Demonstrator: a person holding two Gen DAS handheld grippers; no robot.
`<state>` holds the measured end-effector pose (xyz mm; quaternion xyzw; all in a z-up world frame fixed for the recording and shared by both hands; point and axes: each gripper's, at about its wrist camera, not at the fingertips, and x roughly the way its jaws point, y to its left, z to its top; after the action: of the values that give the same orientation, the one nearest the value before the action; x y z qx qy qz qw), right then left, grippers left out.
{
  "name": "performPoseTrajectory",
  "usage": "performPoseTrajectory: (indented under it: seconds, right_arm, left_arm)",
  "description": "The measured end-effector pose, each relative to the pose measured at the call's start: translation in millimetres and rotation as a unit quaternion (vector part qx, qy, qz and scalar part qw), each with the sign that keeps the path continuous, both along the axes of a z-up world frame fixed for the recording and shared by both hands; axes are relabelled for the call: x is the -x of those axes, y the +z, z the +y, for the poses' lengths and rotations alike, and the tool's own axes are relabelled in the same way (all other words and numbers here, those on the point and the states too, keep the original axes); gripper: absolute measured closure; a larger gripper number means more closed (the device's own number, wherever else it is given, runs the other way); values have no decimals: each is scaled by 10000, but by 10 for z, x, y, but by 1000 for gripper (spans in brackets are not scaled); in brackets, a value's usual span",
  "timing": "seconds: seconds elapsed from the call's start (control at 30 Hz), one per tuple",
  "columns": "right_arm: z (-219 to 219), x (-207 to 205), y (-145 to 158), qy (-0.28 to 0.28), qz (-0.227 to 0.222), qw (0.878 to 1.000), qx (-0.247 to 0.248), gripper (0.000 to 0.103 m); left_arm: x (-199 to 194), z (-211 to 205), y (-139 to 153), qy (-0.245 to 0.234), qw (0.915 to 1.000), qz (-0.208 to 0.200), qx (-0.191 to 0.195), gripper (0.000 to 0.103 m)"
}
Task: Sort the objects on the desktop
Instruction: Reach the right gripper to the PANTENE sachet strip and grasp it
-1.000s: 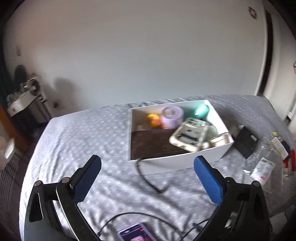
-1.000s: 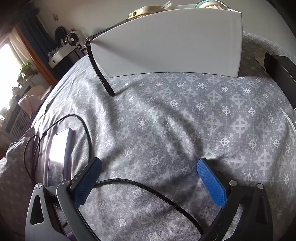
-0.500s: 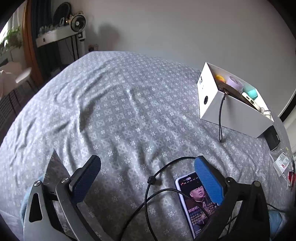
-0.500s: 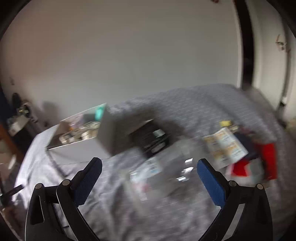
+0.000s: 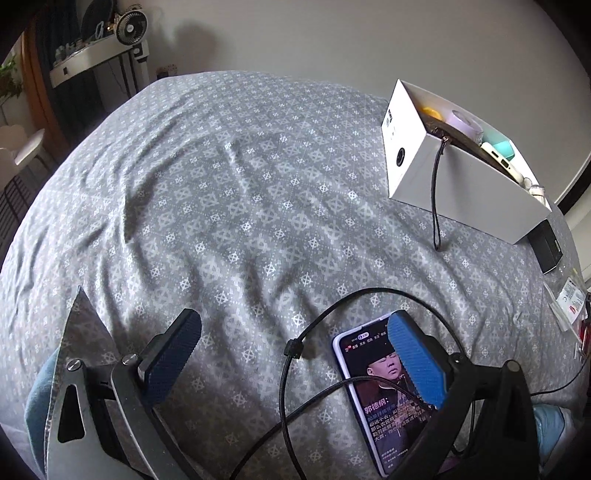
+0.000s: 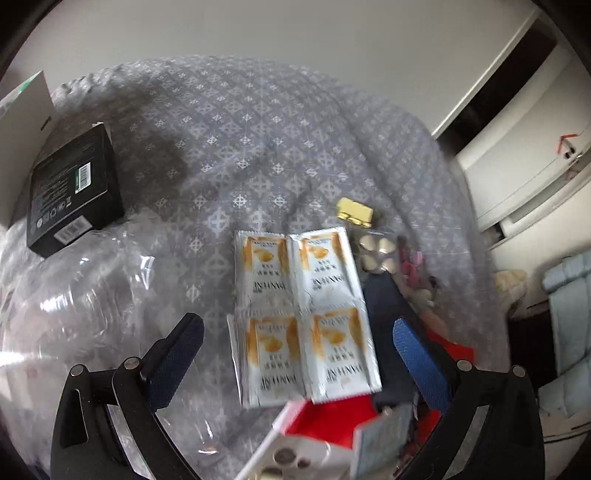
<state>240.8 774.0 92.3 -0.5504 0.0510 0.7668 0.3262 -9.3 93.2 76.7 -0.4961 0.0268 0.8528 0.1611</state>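
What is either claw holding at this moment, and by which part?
Nothing. The left claw is open above the bedspread, near the phone. The right claw is open, hovering over the sheet of shampoo sachets without gripping it.

Room as I see it through both wrist cameras: plain pale wall [image 5: 332,40] behind; grey patterned bedspread [image 5: 229,192], creased, covering the whole work surface. Left view: small fan [image 5: 129,26] on a cluttered white shelf [image 5: 88,64], daylight and a green plant [image 5: 9,77] at far left. Right view: dark doorway [image 6: 506,77], white cabinet [image 6: 524,162].
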Motion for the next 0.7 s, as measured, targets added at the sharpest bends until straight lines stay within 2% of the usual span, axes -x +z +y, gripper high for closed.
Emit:
performPoseTrajectory:
  seconds: [0.13, 0.2, 0.27, 0.37, 0.43, 0.63, 0.67, 0.7]
  right_arm:
    - [188, 144, -156, 151, -255, 9995, 124, 0]
    - [301, 174, -243, 175, -267, 9976, 610, 0]
    - [347, 195, -291, 237, -228, 9961, 819, 0]
    - [471, 210, -490, -44, -561, 9948, 845, 0]
    - [498, 199, -512, -141, -396, 9955, 851, 0]
    - [312, 118, -345, -105, -51, 9986, 509, 32]
    - [308, 81, -289, -172, 77, 9984, 529, 43]
    - [309, 27, -209, -279, 284, 9977, 544, 63]
  left_arm:
    - [1, 60, -81, -27, 9999, -108, 117, 1]
    - [-4, 95, -125, -60, 9997, -186, 167, 1]
    - [-12, 126, -151, -96, 9995, -216, 225, 1]
    - [-14, 166, -188, -99, 9991, -282, 292, 1]
    - [-23, 174, -188, -101, 9991, -303, 289, 1]
    - [-20, 141, -160, -58, 9993, -263, 246, 1]
    - [-18, 127, -159, -38, 9994, -260, 228, 1]
    - [-17, 114, -159, -20, 9994, -258, 217, 1]
